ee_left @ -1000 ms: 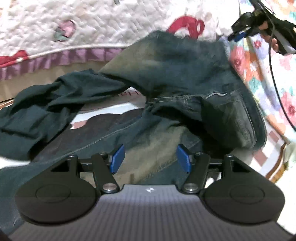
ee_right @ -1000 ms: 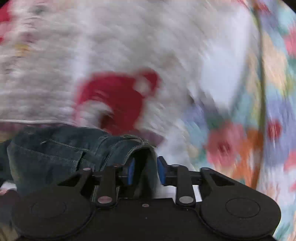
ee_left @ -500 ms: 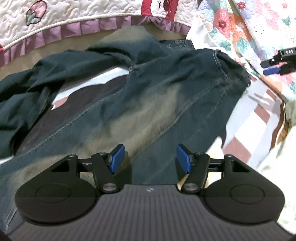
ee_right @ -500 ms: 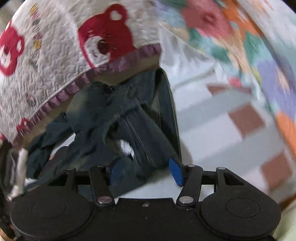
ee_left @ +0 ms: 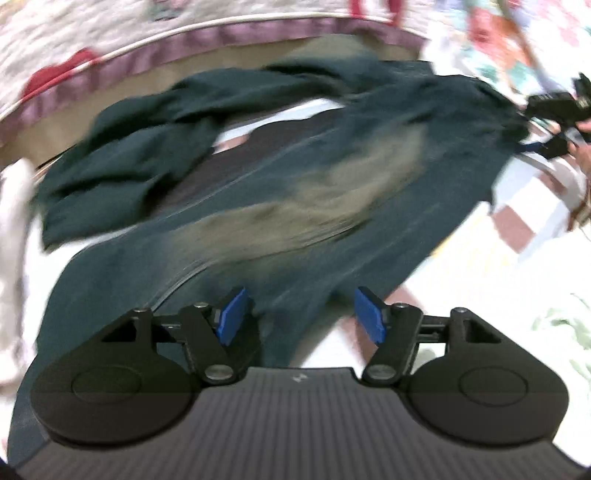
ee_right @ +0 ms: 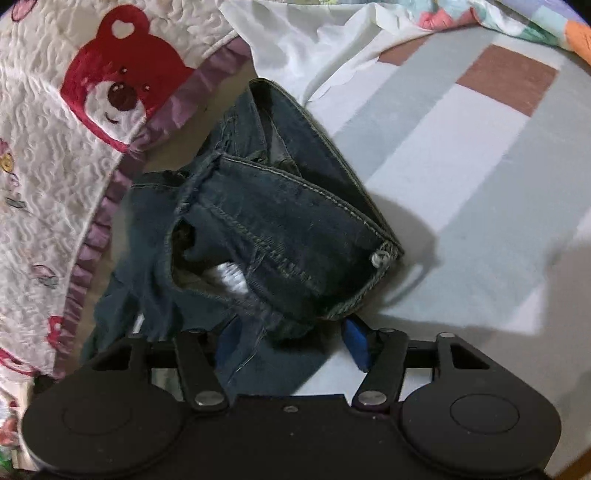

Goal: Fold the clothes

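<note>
Lying spread across a bed, the dark jeans (ee_left: 332, 192) are taking up the middle of the left wrist view, one leg bunching toward the left and the faded thigh patch running diagonally through the centre. Behind them a quilt with red bears (ee_right: 55, 155) and a purple ruffled edge (ee_left: 229, 40) is closing off the far side, and a floral blanket (ee_left: 491, 33) is crowding the upper right corner. Bare checked bedsheet (ee_right: 480, 155) is showing to the right of the waistband, giving the widest open stretch; a white cloth (ee_right: 306, 48) is lying crumpled at its far end, against the quilt.

The left gripper (ee_left: 303, 317) is hanging over the near leg of the jeans, its jaws opening with denim below the gap and neither blue pad pressing on it. The picture is blurred, so finer contact is hard to judge.

The right gripper (ee_right: 291, 343) is sitting at the waistband end, where the fly and a pale button (ee_right: 380, 258) are facing the camera. Its jaws are opening wide; a fold of frayed denim is lying between them, partly covering the left pad, while the right pad is standing clear just beside the waistband corner. In the left wrist view this gripper is showing at the far right edge (ee_left: 554, 122), held in a hand (ee_left: 583, 151)
</note>
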The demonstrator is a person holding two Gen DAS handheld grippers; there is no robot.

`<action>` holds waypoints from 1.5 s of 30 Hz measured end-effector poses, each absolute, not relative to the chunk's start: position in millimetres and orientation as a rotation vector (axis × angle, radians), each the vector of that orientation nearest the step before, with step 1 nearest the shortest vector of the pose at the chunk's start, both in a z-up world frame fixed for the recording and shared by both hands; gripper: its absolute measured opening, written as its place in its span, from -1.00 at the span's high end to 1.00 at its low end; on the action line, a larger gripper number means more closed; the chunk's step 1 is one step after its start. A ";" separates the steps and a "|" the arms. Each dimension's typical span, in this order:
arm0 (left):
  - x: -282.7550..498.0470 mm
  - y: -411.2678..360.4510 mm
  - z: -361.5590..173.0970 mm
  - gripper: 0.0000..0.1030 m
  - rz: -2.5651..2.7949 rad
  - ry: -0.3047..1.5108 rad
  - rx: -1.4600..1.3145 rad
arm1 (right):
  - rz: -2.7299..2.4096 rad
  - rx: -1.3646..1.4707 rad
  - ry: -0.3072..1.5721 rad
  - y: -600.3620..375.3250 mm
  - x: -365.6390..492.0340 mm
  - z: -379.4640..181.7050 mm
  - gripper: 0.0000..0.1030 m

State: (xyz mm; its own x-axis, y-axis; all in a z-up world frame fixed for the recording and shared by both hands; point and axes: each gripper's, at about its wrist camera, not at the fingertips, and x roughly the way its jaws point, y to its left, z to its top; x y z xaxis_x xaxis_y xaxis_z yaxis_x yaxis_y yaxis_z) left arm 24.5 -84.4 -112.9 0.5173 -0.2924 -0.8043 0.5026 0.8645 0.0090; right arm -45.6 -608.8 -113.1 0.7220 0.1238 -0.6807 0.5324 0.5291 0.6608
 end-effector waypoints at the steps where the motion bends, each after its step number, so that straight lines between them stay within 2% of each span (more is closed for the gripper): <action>1: 19.0 -77.0 -111.6 -0.36 -0.468 0.900 0.254 | -0.282 1.001 0.734 -610.5 -44.6 -113.2 -0.29; 3: 9.0 -64.6 -113.3 -0.43 -0.439 0.886 0.262 | -0.308 1.014 0.712 -613.7 -41.2 -113.4 -0.30; 8: 4.6 -44.1 -133.9 -0.43 -0.332 0.894 0.257 | -0.360 1.020 0.680 -623.2 -35.9 -112.0 -0.30; 10: 6.6 -43.1 -137.9 -0.43 -0.295 0.870 0.266 | -0.375 0.987 0.640 -623.7 -38.8 -104.1 0.12; 11: 8.6 -44.2 -140.7 -0.43 -0.282 0.867 0.281 | -0.366 0.963 0.624 -623.7 -39.0 -96.3 0.57; 14: 21.7 -44.8 -145.8 -0.40 -0.246 1.001 0.322 | -0.318 0.880 0.556 -622.3 -40.6 -63.7 0.71; 16: 25.9 -33.4 -138.1 -0.17 -0.216 1.050 0.228 | -0.265 0.782 0.505 -617.2 -40.4 -30.5 0.78; 18: 27.1 -24.4 -129.6 0.33 -0.239 1.051 0.153 | -0.269 0.705 0.491 -613.2 -43.8 -4.0 0.81; 21: 27.6 -20.7 -125.2 0.60 -0.213 1.010 0.169 | -0.361 0.675 0.456 -611.6 -70.3 13.8 0.82; 23: 26.7 -17.2 -125.3 0.60 -0.196 0.992 0.182 | -0.430 0.684 0.458 -615.2 -92.1 2.0 0.82; 26: 29.2 -9.7 -129.6 0.58 -0.243 1.013 0.126 | -0.530 0.678 0.566 -627.2 -107.6 -33.3 0.82; 28: 31.1 -10.4 -132.8 0.43 -0.287 1.019 0.101 | -0.557 0.728 0.631 -632.5 -113.5 -60.1 0.82; 30: 32.4 -14.8 -136.5 0.05 -0.340 1.030 0.109 | -0.566 0.771 0.637 -635.7 -117.7 -72.8 0.81; 34: 31.8 -21.3 -147.4 -0.06 -0.360 1.058 0.116 | -0.552 0.819 0.620 -641.3 -118.5 -81.8 0.76; 40: 41.2 -20.4 -145.2 -0.09 -0.446 0.996 0.072 | -0.526 0.959 0.502 -631.4 -127.7 -86.6 0.53; 42: 42.6 -27.0 -140.9 -0.09 -0.462 0.974 0.072 | -0.540 0.979 0.503 -632.6 -124.7 -93.9 0.22; 44: 45.6 -36.2 -138.5 -0.09 -0.487 0.971 0.059 | -0.562 0.994 0.516 -636.2 -119.6 -102.7 0.06; 45: 51.0 -45.3 -137.7 -0.09 -0.495 0.962 0.079 | -0.573 1.013 0.528 -641.0 -115.6 -107.7 0.09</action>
